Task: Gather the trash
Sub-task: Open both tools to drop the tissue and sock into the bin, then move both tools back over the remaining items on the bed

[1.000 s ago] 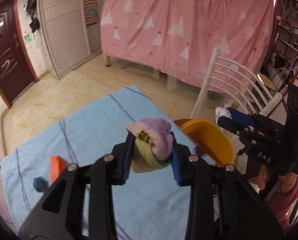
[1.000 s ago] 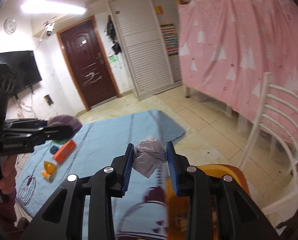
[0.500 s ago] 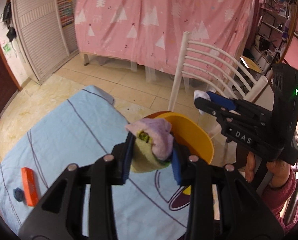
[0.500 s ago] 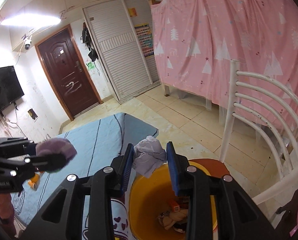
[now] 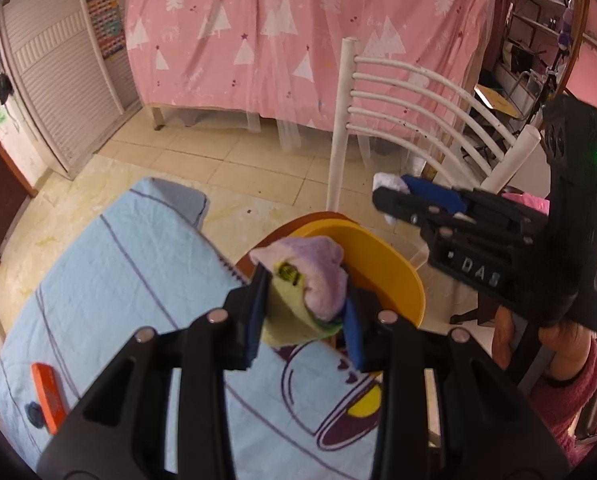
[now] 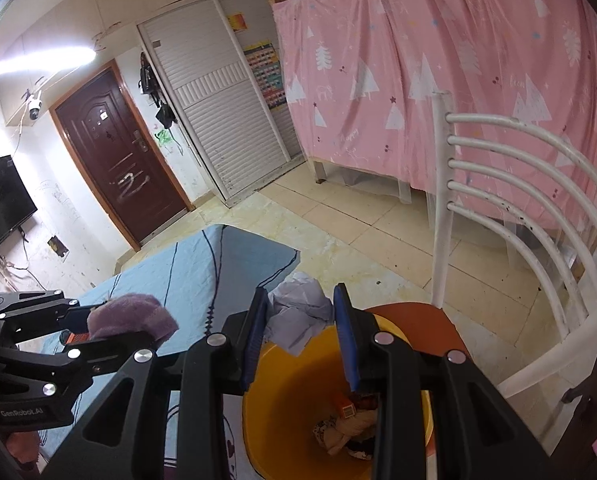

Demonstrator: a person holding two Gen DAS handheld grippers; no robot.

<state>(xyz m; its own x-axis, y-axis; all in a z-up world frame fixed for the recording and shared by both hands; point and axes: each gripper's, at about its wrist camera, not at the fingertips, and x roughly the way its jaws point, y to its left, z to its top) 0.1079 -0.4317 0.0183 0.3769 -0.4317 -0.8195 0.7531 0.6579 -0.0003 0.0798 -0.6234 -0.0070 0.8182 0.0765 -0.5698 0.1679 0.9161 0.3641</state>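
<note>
The floor is laid with pale beige tiles. A pink curtain with white trees hangs across the far side of the room. Beside it stands a white slatted wardrobe, then a dark brown door. A white chair with curved bars stands nearby. A ceiling lamp shines brightly, and a black television hangs on the white wall.

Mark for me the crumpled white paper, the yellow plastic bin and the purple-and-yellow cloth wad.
crumpled white paper point(image 6: 298, 314), right wrist view, middle of the wad between the jaws
yellow plastic bin point(image 6: 298, 392), right wrist view, bare inner wall
purple-and-yellow cloth wad point(image 5: 318, 276), left wrist view, purple top part
</note>
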